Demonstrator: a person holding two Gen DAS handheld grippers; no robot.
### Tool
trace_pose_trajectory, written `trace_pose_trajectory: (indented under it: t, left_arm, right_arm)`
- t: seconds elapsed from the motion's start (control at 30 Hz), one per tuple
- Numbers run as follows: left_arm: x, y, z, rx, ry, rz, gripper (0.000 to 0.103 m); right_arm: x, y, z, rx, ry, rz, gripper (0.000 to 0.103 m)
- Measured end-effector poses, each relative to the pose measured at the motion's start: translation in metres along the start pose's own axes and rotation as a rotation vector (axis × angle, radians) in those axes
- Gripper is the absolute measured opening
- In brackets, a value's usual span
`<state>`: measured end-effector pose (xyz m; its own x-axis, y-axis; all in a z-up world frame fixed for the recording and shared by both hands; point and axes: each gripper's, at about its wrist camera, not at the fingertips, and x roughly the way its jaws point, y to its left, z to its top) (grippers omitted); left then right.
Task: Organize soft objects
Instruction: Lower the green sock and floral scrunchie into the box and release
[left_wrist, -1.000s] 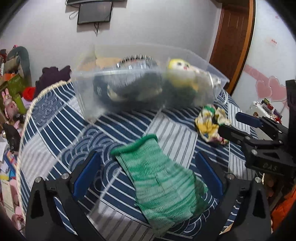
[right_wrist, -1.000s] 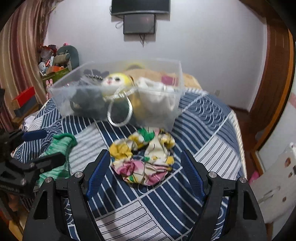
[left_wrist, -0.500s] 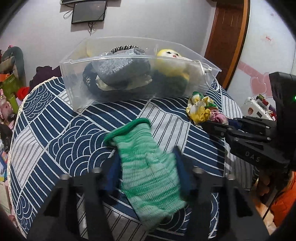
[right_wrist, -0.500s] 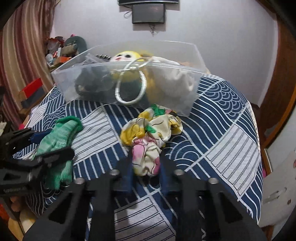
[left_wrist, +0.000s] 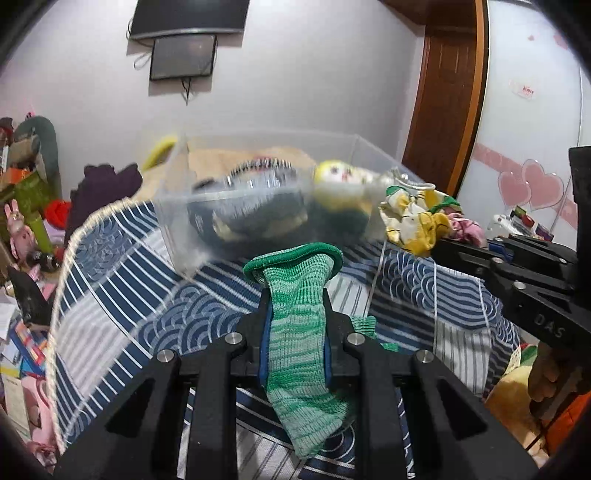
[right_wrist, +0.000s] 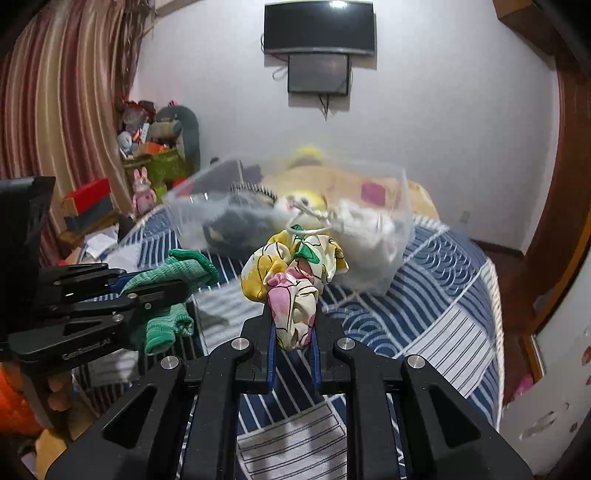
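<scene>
Blue-and-white patterned bedding (left_wrist: 122, 295) carries everything, under a wall-mounted screen (right_wrist: 319, 35). Our left gripper (left_wrist: 294, 306) now has its jaws pressed together on the green knitted sock (left_wrist: 295, 343), which a second ago lay flat between wide-open jaws; its cuff now stands up clear of the bed and its toe hangs below. Our right gripper (right_wrist: 291, 325) has likewise closed its jaws on the crumpled yellow, pink and white floral cloth (right_wrist: 293, 275) and raised it off the bedding. Beyond both, the clear plastic storage bin (right_wrist: 388, 266), already holding a yellow plush doll (left_wrist: 341, 182) and dark soft things, sits just ahead. We judge both grasps done; carrying to the bin comes next.
</scene>
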<state>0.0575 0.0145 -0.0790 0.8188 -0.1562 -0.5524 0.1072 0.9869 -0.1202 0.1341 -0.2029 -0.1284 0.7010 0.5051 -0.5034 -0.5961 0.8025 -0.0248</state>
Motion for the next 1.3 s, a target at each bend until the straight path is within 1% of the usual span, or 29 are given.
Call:
trace_pose_trajectory:
  t: [0.13,0.27,0.37,0.43,0.53,0.6,0.73,0.87,0.9,1.0,1.03,1.1,1.13,1.17,1.23,1.3]
  left_arm:
    - [-0.01,0.006,0.017,-0.014,-0.054,0.009,0.021]
    - [-0.016,0.013,0.038,-0.026,-0.107,0.02,0.021]
    - [-0.02,0.021,0.054,-0.041,-0.148,0.025,0.021]
    - [-0.02,0.025,0.062,-0.052,-0.165,0.03,0.021]
    - [-0.013,0.031,0.075,-0.076,-0.175,0.018,0.021]
    - [-0.006,0.034,0.083,-0.076,-0.183,0.033,0.021]
    - [0.014,0.037,0.09,-0.087,-0.16,0.039,0.021]
    - [0.037,0.039,0.095,-0.078,-0.14,0.073,0.021]
    - [0.042,0.041,0.096,-0.081,-0.132,0.071,0.021]
    - [0.063,0.045,0.097,-0.099,-0.067,0.073,0.021]
    - [0.069,0.048,0.096,-0.106,-0.052,0.075,0.021]
    - [0.074,0.049,0.094,-0.107,-0.045,0.082,0.023]
    - [0.074,0.05,0.093,-0.105,-0.045,0.085,0.024]
    - [0.074,0.049,0.092,-0.1,-0.047,0.09,0.027]
    - [0.073,0.049,0.092,-0.09,-0.048,0.105,0.031]
    - [0.07,0.049,0.092,-0.086,-0.049,0.12,0.044]
  right_arm:
    - [-0.011,0.002,0.012,-0.003,-0.056,-0.004,0.013]
    - [-0.017,0.003,0.025,-0.02,-0.109,-0.04,0.013]
    - [-0.017,0.001,0.036,-0.017,-0.142,-0.048,0.013]
    - [-0.017,-0.002,0.043,-0.013,-0.16,-0.06,0.013]
    - [-0.009,-0.007,0.052,-0.004,-0.17,-0.066,0.013]
    - [-0.003,-0.009,0.058,0.001,-0.171,-0.077,0.013]
    - [0.016,-0.014,0.066,0.012,-0.148,-0.093,0.013]
    - [0.041,-0.018,0.07,0.031,-0.101,-0.093,0.013]
    - [0.047,-0.018,0.07,0.035,-0.087,-0.094,0.013]
    - [0.064,-0.018,0.069,0.041,-0.038,-0.099,0.014]
    - [0.068,-0.017,0.067,0.042,-0.023,-0.1,0.016]
    - [0.071,-0.015,0.063,0.033,-0.004,-0.104,0.017]
    - [0.071,-0.013,0.061,0.024,-0.004,-0.12,0.019]
    - [0.071,-0.012,0.061,0.018,-0.007,-0.134,0.022]
    - [0.066,-0.012,0.061,0.018,-0.01,-0.13,0.027]
    - [0.063,-0.015,0.063,0.032,-0.015,-0.119,0.034]
